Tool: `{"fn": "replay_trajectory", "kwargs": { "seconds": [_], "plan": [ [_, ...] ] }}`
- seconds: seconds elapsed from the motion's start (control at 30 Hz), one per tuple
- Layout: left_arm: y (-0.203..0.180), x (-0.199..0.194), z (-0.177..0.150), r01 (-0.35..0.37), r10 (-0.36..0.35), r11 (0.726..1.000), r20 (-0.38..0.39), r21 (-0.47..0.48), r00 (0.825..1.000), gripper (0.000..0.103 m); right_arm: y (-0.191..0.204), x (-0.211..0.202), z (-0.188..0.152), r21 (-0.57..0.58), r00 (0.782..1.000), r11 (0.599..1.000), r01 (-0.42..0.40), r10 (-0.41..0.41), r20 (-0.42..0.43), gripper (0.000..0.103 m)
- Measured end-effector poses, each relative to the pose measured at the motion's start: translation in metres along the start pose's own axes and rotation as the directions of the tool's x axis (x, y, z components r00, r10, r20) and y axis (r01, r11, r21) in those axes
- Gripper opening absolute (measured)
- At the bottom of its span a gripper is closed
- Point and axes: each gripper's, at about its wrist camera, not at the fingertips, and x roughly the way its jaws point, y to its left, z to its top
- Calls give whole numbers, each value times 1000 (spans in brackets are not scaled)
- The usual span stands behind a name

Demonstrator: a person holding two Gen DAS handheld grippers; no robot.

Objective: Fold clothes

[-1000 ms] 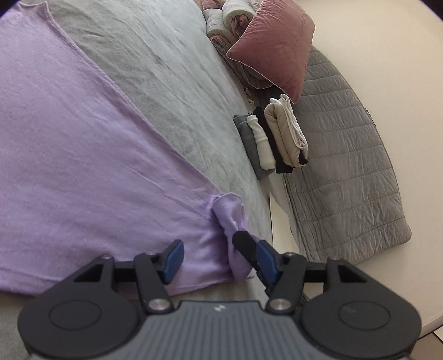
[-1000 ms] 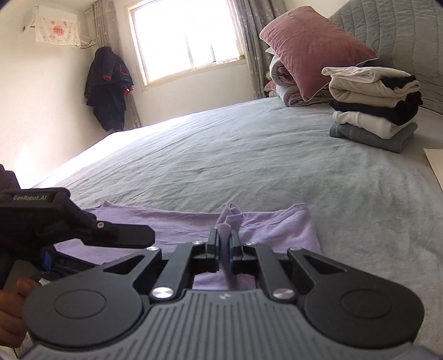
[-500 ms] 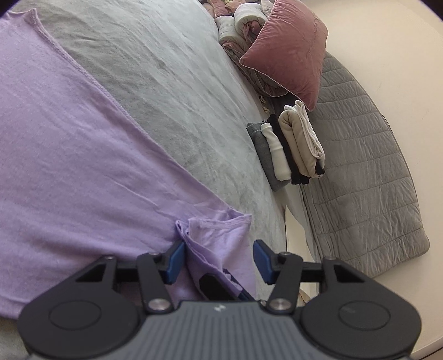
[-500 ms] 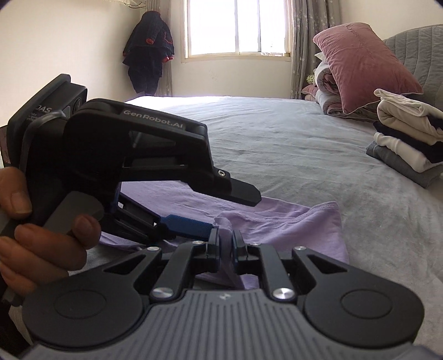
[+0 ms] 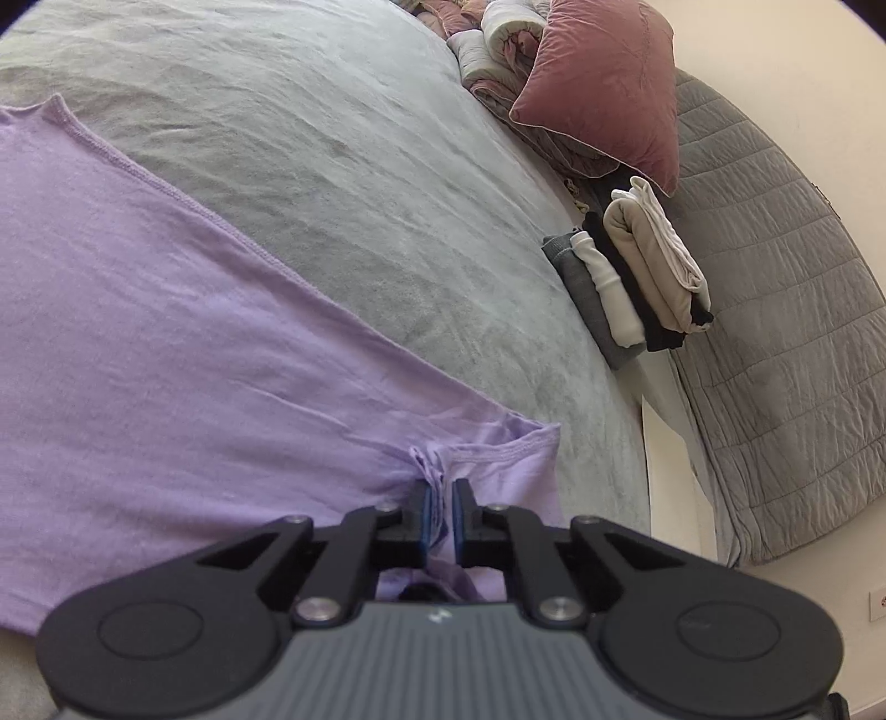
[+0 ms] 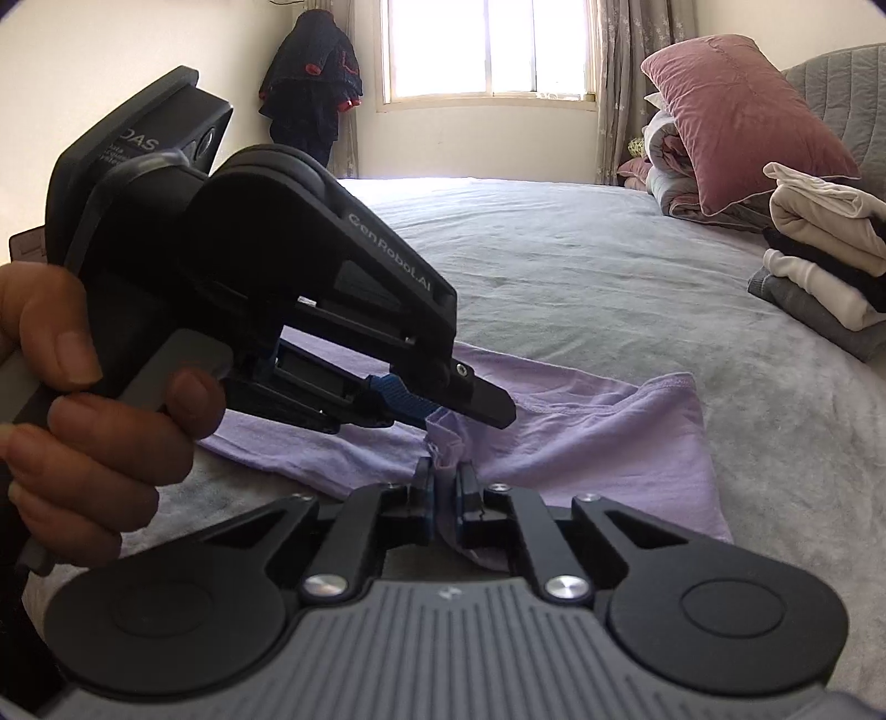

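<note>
A lilac garment (image 5: 166,343) lies spread flat on the grey bed (image 5: 343,166), filling the left half of the left wrist view. My left gripper (image 5: 440,490) is shut on a bunched pinch of its fabric beside the hemmed corner (image 5: 515,448). In the right wrist view the same lilac garment (image 6: 598,443) lies in front, and my right gripper (image 6: 444,477) is shut on the same bunch of cloth. The left gripper (image 6: 443,407), held by a hand (image 6: 94,399), reaches in from the left and meets that bunch just above my right fingertips.
A stack of folded clothes (image 5: 631,282) sits near the bed's right edge, before a grey quilted headboard (image 5: 786,332). A pink pillow (image 5: 609,83) and rolled bedding lie beyond it. In the right wrist view, a window (image 6: 487,50) and dark hanging clothes (image 6: 313,88) show on the far wall.
My left gripper was open beside the bunched cloth; it moved in and has shut on it. The right gripper stayed shut on the fabric throughout.
</note>
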Motion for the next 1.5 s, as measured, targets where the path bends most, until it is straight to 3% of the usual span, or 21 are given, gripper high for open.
{"fn": "replay_trajectory", "kwargs": {
  "seconds": [0.13, 0.27, 0.57, 0.83, 1.1, 1.33, 1.5],
  "plan": [
    [-8, -17, 9, -34, 29, 996, 59, 87, 998, 2, -4, 6, 17, 124, 997, 989, -77, 77, 8, 5],
    [-4, -35, 22, -68, 55, 992, 112, 111, 992, 2, 0, 14, 34, 206, 989, 967, -149, 144, 37, 5],
    [35, -77, 51, -194, 180, 979, 190, 57, 965, 1, 44, 45, 58, 198, 968, 947, -253, 247, 53, 4],
    [76, -124, 68, -318, 299, 947, 257, 39, 919, 1, 93, 78, 66, 204, 932, 910, -361, 361, 39, 4],
    [120, -178, 81, -427, 402, 904, 350, -9, 846, 1, 155, 115, 75, 207, 871, 850, -484, 490, 21, 4],
    [155, -207, 89, -504, 496, 859, 380, -86, 780, 1, 202, 148, 77, 248, 813, 789, -563, 583, -10, 4],
    [181, -217, 95, -509, 516, 851, 379, -127, 768, 1, 222, 168, 82, 272, 788, 762, -588, 616, -22, 4]
  ]
}}
